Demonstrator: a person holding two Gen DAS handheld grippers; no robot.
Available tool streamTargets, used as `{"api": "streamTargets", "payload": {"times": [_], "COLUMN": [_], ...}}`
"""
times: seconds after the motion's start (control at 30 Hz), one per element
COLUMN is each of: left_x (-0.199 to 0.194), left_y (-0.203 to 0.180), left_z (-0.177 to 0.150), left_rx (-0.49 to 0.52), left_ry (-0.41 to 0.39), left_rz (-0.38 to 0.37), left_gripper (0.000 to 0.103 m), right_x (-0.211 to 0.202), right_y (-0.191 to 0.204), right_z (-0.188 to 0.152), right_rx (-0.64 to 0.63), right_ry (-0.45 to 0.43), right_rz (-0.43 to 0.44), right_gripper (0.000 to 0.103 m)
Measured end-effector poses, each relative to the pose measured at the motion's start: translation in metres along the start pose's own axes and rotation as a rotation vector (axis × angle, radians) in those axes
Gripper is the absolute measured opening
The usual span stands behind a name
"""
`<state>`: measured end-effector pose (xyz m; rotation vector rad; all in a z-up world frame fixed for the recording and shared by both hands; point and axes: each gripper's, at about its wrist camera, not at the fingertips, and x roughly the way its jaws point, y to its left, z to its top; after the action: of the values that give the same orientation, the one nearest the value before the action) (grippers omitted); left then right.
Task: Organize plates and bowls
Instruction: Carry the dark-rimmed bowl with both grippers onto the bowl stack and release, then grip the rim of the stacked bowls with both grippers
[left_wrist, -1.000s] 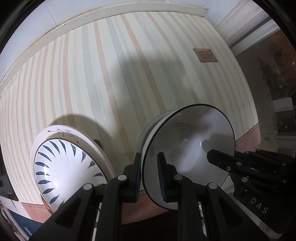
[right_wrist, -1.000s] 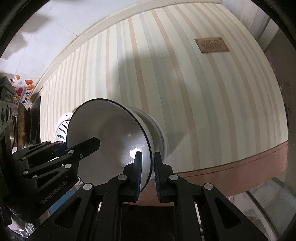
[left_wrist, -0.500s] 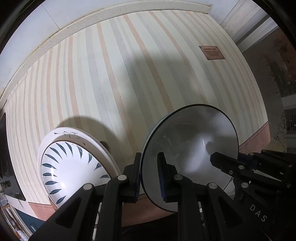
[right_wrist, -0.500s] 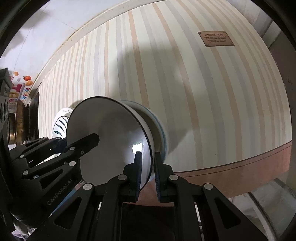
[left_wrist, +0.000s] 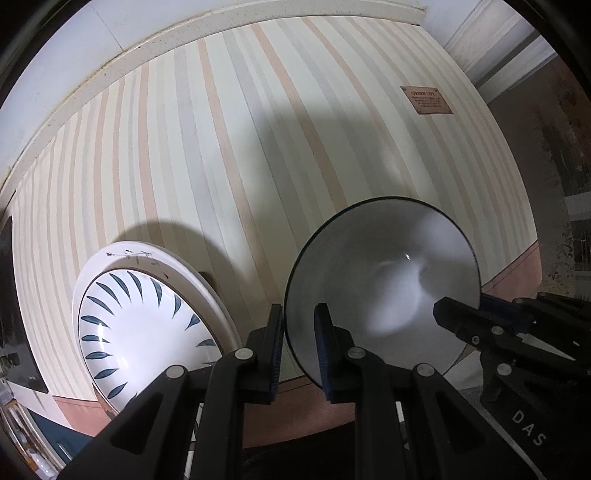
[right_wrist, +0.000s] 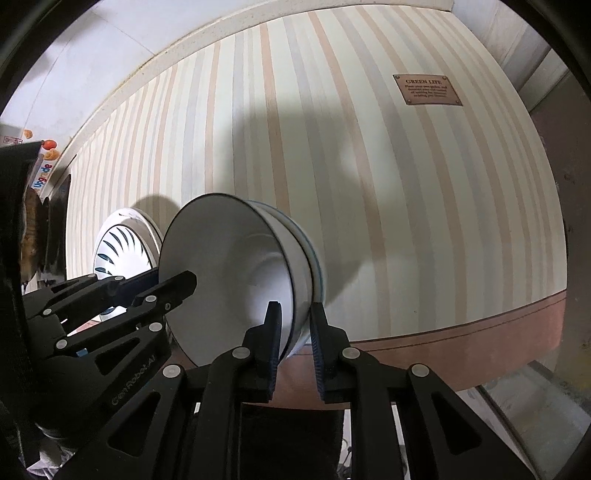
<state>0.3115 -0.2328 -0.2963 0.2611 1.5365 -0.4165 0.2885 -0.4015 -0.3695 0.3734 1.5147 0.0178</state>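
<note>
Both tongs straddle white bowl (right_wrist: 236, 280) rim, fingers apart: left (left_wrist: 298, 341), right (right_wrist: 293, 341).

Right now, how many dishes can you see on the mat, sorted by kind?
Bowls: 3, namely two stacked bowls with the second bowl under the first, both grippers at their rim, and a leaf-pattern bowl.
Plates: 1, the white plate under the leaf-pattern bowl.
Total: 4 dishes.
</note>
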Motion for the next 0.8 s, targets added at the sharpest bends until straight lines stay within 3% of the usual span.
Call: {"api": "streamTargets", "payload": {"times": [0.23, 0.3, 0.37, 0.6, 0.8], "left_x": [-0.036, -0.051, -0.069, -0.110, -0.133], "left_y": [0.009, 0.011, 0.012, 0.014, 0.004], "left_z": [-0.021, -0.033, -0.048, -0.085, -0.109], "left_rx": [-0.007, -0.004, -0.001, -0.003, 0.008], "left_ry": [-0.070, -0.101, -0.135, -0.200, -0.227], "left_rz": [-0.028, -0.034, -0.046, -0.092, -0.120], "left_gripper": [0.015, 0.015, 0.015, 0.015, 0.015], "right_x": [-0.013, -0.021, -0.036, -0.095, -0.130], "right_y": [0.000, 0.000, 0.001, 0.013, 0.021], "right_z": [-0.015, -0.022, -0.035, -0.083, -0.116], "right_rx": [-0.011, -0.018, -0.028, -0.043, -0.056], "right_ry": [-0.027, -0.047, -0.091, -0.231, -0.289], "right_rz": [-0.024, -0.037, -0.050, -0.065, -0.058], "right_gripper": [0.019, 0.024, 0.029, 0.029, 0.029]}}
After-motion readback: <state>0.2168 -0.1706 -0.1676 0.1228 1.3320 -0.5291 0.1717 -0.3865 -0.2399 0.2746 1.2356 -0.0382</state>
